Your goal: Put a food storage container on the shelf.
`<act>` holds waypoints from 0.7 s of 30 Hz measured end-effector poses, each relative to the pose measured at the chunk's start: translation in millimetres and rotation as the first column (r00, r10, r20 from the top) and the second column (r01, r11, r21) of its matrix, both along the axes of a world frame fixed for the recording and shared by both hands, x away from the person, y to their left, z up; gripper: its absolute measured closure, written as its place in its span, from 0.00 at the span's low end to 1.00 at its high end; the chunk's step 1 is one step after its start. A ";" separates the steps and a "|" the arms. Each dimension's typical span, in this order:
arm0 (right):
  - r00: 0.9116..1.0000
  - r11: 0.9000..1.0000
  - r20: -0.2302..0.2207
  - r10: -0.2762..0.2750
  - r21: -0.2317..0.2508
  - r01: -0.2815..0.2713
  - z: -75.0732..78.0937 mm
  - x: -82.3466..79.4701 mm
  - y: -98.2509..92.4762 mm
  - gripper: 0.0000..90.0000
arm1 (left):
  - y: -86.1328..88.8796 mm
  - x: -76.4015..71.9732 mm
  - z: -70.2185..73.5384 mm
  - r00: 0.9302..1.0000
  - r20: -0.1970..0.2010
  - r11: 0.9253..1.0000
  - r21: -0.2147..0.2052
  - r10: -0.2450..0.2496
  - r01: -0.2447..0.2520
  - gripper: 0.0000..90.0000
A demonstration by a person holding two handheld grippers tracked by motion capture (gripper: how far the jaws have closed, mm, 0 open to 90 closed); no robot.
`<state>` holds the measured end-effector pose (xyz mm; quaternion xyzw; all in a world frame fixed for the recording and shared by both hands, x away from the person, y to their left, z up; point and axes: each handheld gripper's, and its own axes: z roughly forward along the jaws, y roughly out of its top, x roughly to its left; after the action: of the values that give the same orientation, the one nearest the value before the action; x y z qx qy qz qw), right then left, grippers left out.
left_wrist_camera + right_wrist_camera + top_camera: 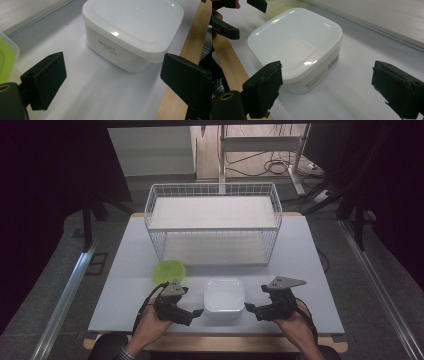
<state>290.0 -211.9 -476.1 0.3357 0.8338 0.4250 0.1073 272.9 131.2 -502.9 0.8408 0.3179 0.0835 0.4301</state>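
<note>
A white square container (224, 295) with its lid on sits near the table's front edge, between my two grippers. My left gripper (197, 312) is just left of it, jaws open and pointing at its left side, apart from it. In the left gripper view the container (132, 32) lies ahead of the open left gripper (115, 77), with bare table between the jaws. My right gripper (250, 309) is just right of the container, also open. In the right gripper view the container (297, 47) lies ahead and to the left of the open right gripper (329, 87).
A green-lidded container (169, 271) sits behind the left gripper, its corner (5, 60) at the left gripper view's edge. A white wire rack (212, 220) with two shelves stands at the back of the pale table (300, 270). The table's wooden front edge (229, 62) runs close by.
</note>
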 end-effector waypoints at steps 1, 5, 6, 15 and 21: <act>1.000 1.000 -0.002 0.000 0.000 0.000 0.6 0.3 0.8 0.11 | -0.6 0.7 1.0 1.000 -0.001 1.000 -0.003 -0.002 0.002 0.08; 1.000 1.000 -0.025 0.003 0.008 -0.003 1.2 2.3 4.0 0.07 | -4.2 3.5 3.5 1.000 -0.010 1.000 -0.019 -0.019 0.019 0.08; 1.000 1.000 -0.030 0.006 0.016 -0.005 0.8 3.0 5.2 0.05 | -5.0 4.6 3.9 1.000 -0.018 0.999 -0.026 -0.022 0.022 0.08; 0.998 0.999 -0.066 0.020 0.034 -0.018 3.3 8.7 16.5 0.09 | -11.6 16.3 4.9 0.999 -0.041 0.999 -0.043 -0.031 0.029 0.13; 0.993 0.998 -0.105 0.047 0.044 -0.043 5.9 19.1 23.3 0.18 | -21.2 28.1 5.3 0.998 -0.047 0.998 -0.054 -0.031 0.029 0.14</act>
<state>309.1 -188.6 -470.2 0.3410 0.8366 0.4263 0.0462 301.0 110.1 -497.5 0.8354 0.3175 0.0484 0.4461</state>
